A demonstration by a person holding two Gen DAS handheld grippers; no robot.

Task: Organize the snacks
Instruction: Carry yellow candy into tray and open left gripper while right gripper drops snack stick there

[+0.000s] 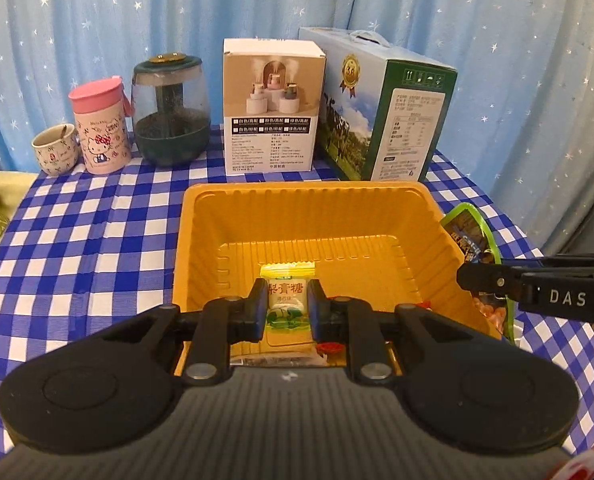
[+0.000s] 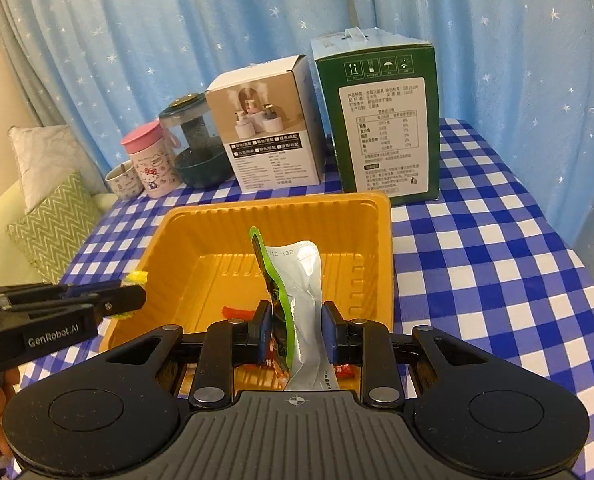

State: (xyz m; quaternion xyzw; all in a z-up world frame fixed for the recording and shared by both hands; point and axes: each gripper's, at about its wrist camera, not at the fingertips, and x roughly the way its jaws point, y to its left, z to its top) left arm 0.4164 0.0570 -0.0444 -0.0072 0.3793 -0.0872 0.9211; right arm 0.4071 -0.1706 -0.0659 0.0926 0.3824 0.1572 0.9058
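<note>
Overhead, crinkly candy packet (image 1: 287, 304) and glossy foil pouch (image 2: 303, 304) above ribbed orange tray (image 1: 201, 240).

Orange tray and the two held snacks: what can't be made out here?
- Orange tray, near floor: both views, covered by the tool bodies; only red wrapper scraps peek out.
- Silver-green pouch in the right tool: right wrist shows its back, front print unreadable; left wrist cuts it behind the tray wall.
- Candy packet in the left tool: lower edge hidden by the fingers.
</note>
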